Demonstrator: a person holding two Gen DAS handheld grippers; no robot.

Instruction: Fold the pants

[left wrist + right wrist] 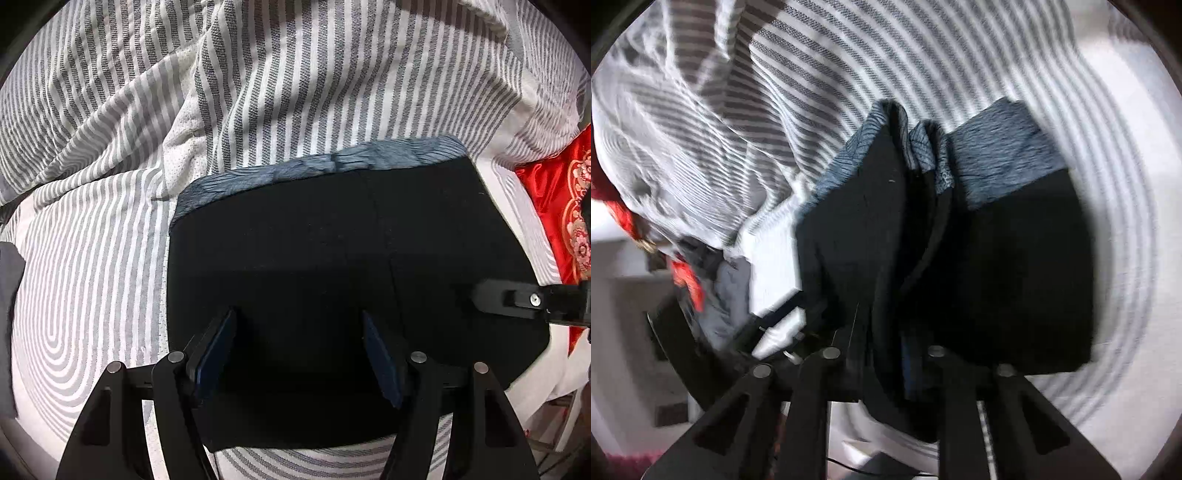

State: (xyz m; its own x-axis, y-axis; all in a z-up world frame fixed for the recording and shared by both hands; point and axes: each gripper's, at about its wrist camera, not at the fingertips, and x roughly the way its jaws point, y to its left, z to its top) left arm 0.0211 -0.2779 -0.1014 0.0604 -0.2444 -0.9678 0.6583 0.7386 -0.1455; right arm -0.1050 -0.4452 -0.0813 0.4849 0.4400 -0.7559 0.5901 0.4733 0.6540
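Observation:
Black pants [332,258] with a grey-blue waistband [332,162] lie folded into a compact block on the striped bedding [92,258]. My left gripper [299,350] hovers open just above their near half, blue pads spread wide with only cloth beneath. My right gripper [480,295] reaches in from the right onto the pants' right edge. The right wrist view is blurred by motion. In it the pants [1015,277] show a raised fold [886,221] running up between the narrow jaws of the right gripper [886,354], which is shut on that cloth; its pads are hidden.
A red embroidered cloth [565,206] lies at the right edge of the bed, also red in the right wrist view [687,277]. A dark garment [7,314] shows at the far left. The rumpled striped cover [184,92] bunches up behind the pants.

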